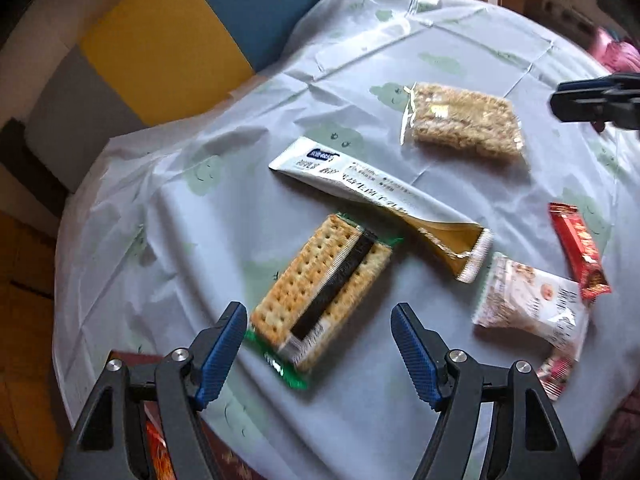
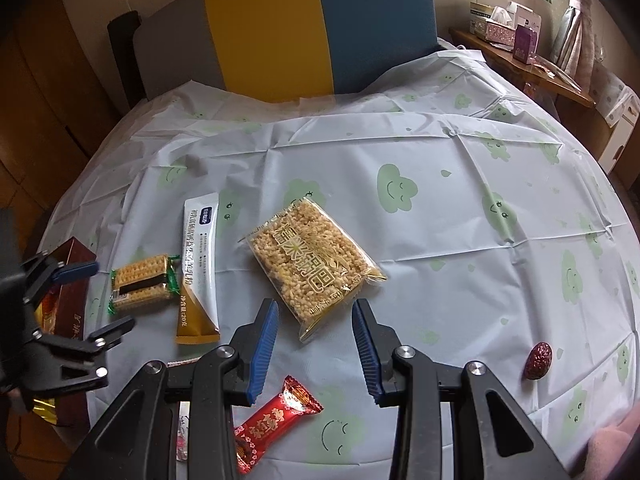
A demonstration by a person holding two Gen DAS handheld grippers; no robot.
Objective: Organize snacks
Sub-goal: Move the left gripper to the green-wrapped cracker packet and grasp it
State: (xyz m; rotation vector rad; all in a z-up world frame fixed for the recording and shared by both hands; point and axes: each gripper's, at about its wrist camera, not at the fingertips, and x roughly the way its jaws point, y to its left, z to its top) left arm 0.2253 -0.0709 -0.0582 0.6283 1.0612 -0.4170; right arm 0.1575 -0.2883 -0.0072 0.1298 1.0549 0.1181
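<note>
Lining up on the cracker pack

My left gripper point(image 1: 318, 356) hangs spread above the cracker pack point(image 1: 324, 292) to straddle it; my right gripper point(image 2: 316, 350), parted and empty, waits near the rice cake point(image 2: 314, 262).

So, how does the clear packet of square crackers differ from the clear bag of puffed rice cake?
The clear packet of square crackers is narrow with green ends; the clear bag of puffed rice cake is broader, with gold print. The crackers look flat and dotted, the rice cake grainy. Both lie flat, untouched.
</note>
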